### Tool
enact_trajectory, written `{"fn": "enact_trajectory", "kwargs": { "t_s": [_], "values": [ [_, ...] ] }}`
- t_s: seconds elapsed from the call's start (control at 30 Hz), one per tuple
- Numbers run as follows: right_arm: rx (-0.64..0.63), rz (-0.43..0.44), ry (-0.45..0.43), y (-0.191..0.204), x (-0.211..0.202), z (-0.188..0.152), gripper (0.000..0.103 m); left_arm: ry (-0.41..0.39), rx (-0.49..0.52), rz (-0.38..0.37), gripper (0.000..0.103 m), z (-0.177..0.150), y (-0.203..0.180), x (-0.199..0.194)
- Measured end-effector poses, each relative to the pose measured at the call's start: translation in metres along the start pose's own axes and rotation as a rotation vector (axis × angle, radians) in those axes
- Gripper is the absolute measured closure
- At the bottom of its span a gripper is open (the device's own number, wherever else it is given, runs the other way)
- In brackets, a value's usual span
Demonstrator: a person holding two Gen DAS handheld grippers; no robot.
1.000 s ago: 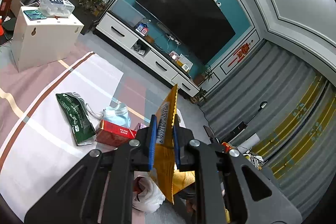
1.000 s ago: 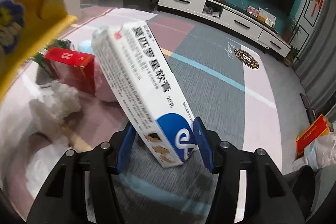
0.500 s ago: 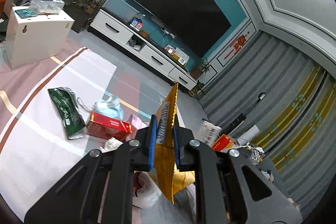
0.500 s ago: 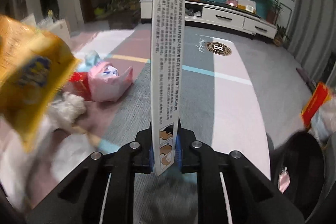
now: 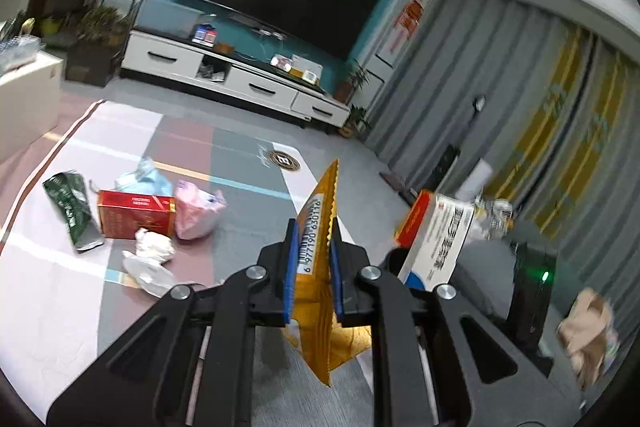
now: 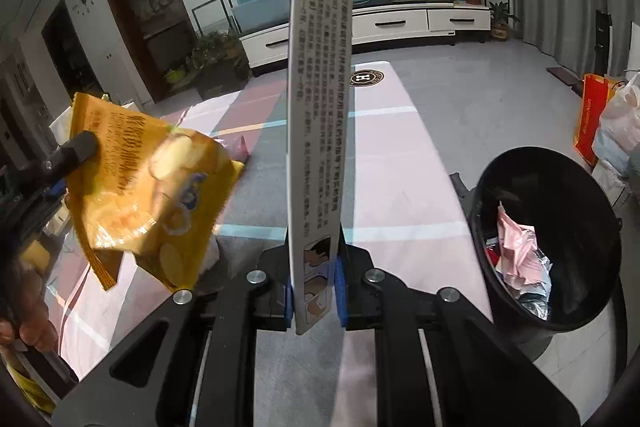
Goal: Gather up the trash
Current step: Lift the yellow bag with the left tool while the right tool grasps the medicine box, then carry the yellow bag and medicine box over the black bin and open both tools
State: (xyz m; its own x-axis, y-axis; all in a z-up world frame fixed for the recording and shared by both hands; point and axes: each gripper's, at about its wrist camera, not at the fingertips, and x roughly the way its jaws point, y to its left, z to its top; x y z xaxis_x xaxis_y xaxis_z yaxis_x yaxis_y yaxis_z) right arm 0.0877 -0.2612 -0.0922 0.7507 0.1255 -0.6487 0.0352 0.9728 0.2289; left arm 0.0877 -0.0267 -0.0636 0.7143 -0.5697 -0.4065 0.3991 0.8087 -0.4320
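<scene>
- Living room, patterned rug (image 5: pixel 168 307), TV unit behind; black bin (image 6: pixel 560 187) at right, already part full.
- Left gripper (image 5: pixel 312 267) clamped on yellow bag (image 5: pixel 320 227), held edge-up above the rug.
- Right gripper (image 6: pixel 314 287) clamped on white box (image 6: pixel 318 107), upright, just left of the bin.
- Best carried fully over the bin mouth before letting go; box first, being nearer.
- Still on the rug: red box (image 5: pixel 134 213), green pouch (image 5: pixel 70 209), pink pack (image 5: pixel 196 213), tissues (image 5: pixel 152 245).

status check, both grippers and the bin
Left gripper shut on yellow snack bag. Right gripper shut on white box. Black bin lower right, path clear.
</scene>
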Motion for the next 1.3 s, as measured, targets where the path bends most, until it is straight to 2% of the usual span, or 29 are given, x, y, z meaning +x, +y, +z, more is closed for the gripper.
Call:
{"fn": "enact_trajectory", "kwargs": {
  "t_s": [0.3,0.77,1.07,1.3],
  "values": [
    [0.050,-0.005,-0.011,-0.035,-0.016,-0.010,0.086,0.097,0.075,-0.008,0.088,-0.021,-0.044,0.031],
    [0.170,-0.017,-0.082,-0.088,-0.044,-0.010,0.086,0.140,0.190,-0.045,0.088,-0.011,-0.112,0.069],
    [0.283,-0.092,-0.083,-0.145,-0.052,-0.011,0.086,0.209,0.217,-0.124,0.088,-0.015,-0.158,0.118],
    [0.350,-0.134,-0.059,-0.178,-0.051,-0.015,0.086,0.261,0.213,-0.153,0.088,-0.025,-0.185,0.161]
  ]
}}
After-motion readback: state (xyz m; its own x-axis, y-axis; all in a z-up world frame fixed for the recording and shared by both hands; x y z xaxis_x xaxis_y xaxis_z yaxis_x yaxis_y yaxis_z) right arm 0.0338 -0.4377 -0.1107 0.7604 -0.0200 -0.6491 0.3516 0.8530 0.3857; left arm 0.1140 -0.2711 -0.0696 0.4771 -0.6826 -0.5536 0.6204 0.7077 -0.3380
